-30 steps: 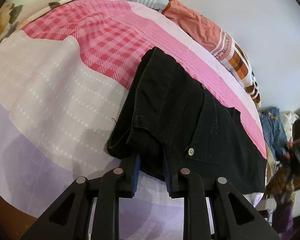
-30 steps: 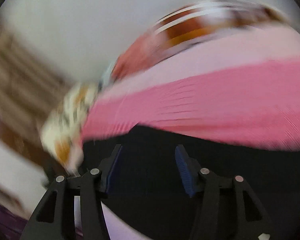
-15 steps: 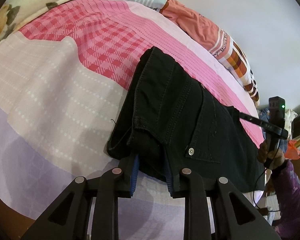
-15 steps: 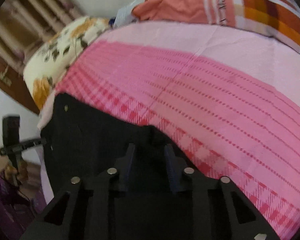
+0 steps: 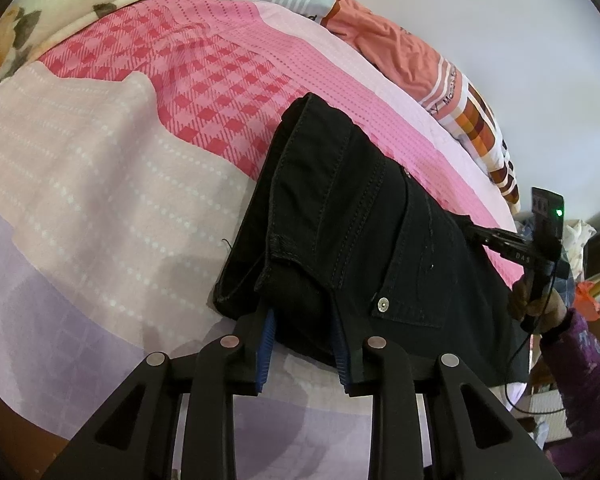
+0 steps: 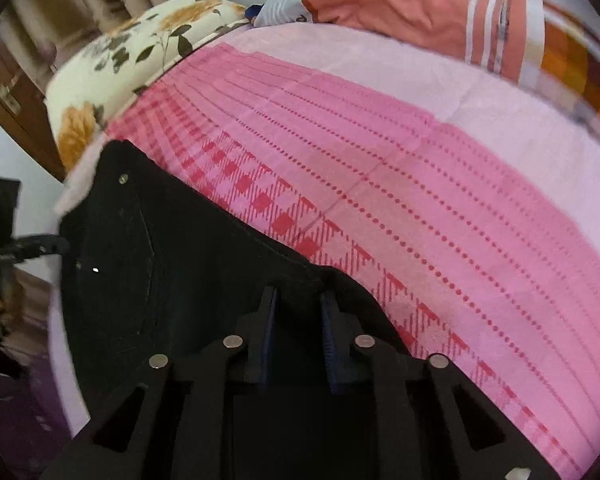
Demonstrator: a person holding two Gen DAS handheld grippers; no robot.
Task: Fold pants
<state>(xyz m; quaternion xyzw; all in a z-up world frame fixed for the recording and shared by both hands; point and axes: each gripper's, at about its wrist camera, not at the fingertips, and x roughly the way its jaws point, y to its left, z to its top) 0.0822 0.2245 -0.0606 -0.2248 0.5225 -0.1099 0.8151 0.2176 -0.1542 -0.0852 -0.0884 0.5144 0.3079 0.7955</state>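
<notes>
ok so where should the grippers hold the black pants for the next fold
Judging by the pose, grip the black pants at the near edge's two ends: left gripper on the bunched waistband corner, right gripper at the other end, approaching low from the bed's near side.

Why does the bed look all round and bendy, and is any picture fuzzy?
Left wrist view: sharp; the fisheye lens bulges the bed, and the left claw casts a soft shadow. Right wrist view: same bending, a little smeary at the edges; the black pants lose detail.

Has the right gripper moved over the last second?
Yes. The right gripper swung in from near the orange blanket to the pants, closing on their edge.
</notes>
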